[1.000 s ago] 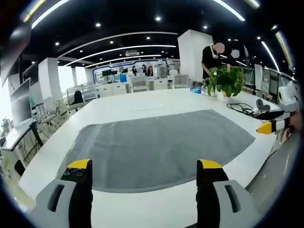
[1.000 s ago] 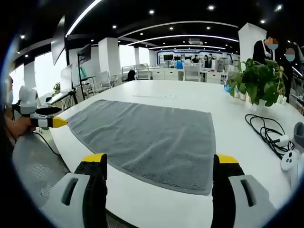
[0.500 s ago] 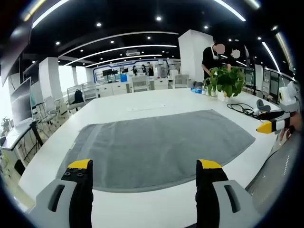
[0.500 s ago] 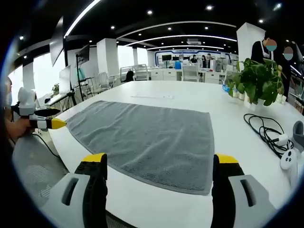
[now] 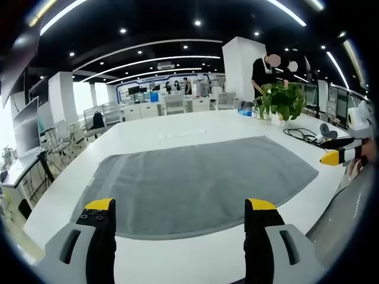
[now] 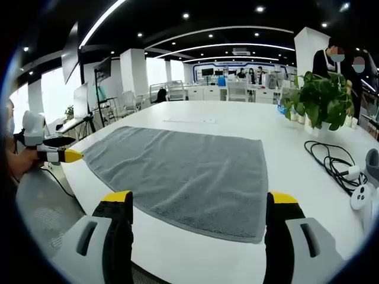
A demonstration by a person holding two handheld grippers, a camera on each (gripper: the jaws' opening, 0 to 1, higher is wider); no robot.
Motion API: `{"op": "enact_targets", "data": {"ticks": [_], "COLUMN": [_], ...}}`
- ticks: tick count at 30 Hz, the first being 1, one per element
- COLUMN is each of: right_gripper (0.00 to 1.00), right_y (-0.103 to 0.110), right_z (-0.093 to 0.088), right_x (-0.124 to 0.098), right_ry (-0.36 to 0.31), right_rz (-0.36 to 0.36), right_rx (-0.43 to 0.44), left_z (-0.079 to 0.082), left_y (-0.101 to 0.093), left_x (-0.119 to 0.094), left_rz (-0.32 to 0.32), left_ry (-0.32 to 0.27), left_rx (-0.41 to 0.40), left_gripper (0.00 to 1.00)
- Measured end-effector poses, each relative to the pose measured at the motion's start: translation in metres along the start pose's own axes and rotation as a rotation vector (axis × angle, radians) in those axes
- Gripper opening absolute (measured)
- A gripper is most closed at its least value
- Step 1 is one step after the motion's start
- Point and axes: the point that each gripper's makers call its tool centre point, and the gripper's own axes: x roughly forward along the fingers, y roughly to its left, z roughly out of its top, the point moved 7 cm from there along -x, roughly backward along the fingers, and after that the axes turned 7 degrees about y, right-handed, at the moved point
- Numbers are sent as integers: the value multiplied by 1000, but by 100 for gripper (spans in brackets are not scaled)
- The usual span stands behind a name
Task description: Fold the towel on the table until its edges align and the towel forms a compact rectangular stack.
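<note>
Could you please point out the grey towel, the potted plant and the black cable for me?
grey towel (image 6: pixel 189 174): right gripper view, middle of the flat cloth.
potted plant (image 6: pixel 320 97): right gripper view, its green leaves.
black cable (image 6: pixel 328 160): right gripper view, the loose loops on the table.

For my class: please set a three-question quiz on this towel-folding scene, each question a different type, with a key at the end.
1. True or false: the grey towel already lies folded in a compact stack.
2. Multiple choice: what stands on the white table beyond the towel's far right corner, seen from the right gripper view? A) a potted plant B) a kettle C) a stack of books
3. Short answer: how do the jaws of the left claw and the right claw stand, and do they hold anything?

Key
1. False: it lies spread flat in a single layer.
2. A: the potted plant, near a black cable.
3. Both are open and hold nothing, short of the towel's near edge.
</note>
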Motion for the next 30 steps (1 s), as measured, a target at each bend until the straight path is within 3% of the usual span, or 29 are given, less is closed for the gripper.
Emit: {"op": "enact_targets", "data": {"ticks": [30], "right_gripper": [98], "right_y": [0], "right_z": [1], "right_x": [-1], "right_ry": [-7], "right_rz": [8], "right_rx": [7], "left_z": [0], "left_y": [-2], "left_x": [0], "left_rz": [-9], "left_ry": [17], "left_rx": [23], "left_gripper": [92]}}
